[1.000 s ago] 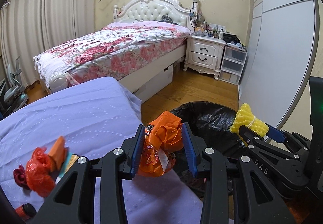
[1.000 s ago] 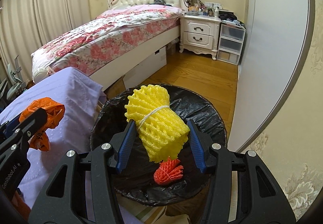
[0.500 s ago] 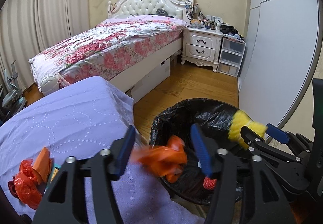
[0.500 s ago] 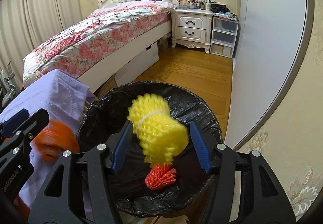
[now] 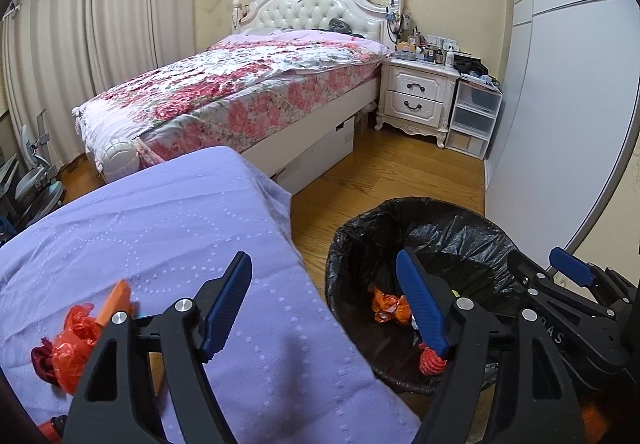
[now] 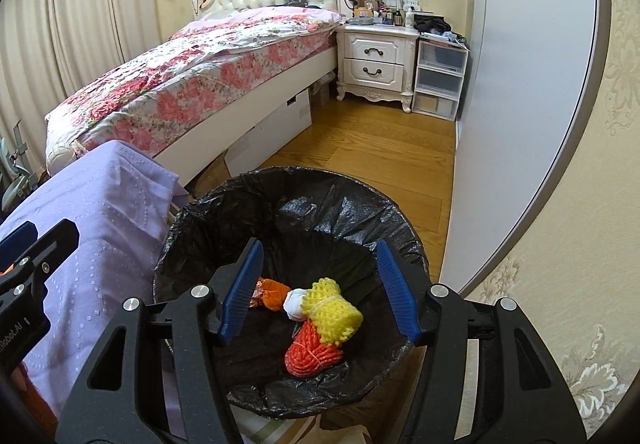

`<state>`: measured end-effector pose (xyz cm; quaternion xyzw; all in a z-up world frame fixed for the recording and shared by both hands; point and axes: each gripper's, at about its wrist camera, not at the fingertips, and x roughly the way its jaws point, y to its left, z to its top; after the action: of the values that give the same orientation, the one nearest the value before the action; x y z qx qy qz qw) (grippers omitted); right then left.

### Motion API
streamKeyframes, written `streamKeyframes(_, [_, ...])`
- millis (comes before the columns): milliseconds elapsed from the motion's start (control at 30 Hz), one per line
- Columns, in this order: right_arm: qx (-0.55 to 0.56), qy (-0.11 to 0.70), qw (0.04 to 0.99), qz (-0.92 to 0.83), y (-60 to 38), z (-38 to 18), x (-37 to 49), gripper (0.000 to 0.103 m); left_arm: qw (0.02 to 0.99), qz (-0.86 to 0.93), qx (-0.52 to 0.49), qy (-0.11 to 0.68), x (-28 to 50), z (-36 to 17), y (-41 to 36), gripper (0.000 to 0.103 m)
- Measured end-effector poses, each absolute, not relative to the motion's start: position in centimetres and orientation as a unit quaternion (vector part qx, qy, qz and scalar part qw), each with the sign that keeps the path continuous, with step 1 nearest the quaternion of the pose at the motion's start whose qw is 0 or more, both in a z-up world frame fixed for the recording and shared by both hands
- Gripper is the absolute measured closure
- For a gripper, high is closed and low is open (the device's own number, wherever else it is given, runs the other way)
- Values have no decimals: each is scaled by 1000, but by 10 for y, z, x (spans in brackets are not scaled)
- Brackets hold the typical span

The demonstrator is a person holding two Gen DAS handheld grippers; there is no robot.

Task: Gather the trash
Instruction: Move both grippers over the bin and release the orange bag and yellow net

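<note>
A bin lined with a black bag (image 6: 304, 183) (image 5: 452, 211) stands on the floor beside the purple-covered table (image 5: 140, 228). Inside lie a yellow foam net (image 6: 332, 314), a red foam net (image 6: 312, 354) and an orange wrapper (image 6: 272, 294) (image 5: 386, 306). My right gripper (image 6: 320, 292) is open and empty over the bin. My left gripper (image 5: 324, 308) is open and empty at the table's edge beside the bin. Red and orange plastic trash (image 5: 76, 340) lies on the table at the lower left.
A bed with a floral cover (image 5: 240, 83) stands behind the table. A white nightstand (image 5: 418, 95) and plastic drawers (image 5: 474, 115) stand at the far wall. A grey wardrobe door (image 5: 560, 103) runs along the right. Wooden floor (image 6: 372, 151) lies between bed and bin.
Both grippers opened. The orange wrapper dropped from the left gripper into the bin. The yellow foam net dropped from the right gripper onto the red net.
</note>
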<state>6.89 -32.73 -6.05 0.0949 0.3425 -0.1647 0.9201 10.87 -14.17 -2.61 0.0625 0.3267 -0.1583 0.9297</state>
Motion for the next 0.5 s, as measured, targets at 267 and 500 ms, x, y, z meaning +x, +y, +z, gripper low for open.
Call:
streamKeyframes(267, [90,342,925,-140,-309,-49,54,44,933,-136,54,328,91,-16,-109,30])
streamKeyframes(500, [74,341,932,-102,-277,-41,37,44,939,-105,44,324,66,-5,-67,29])
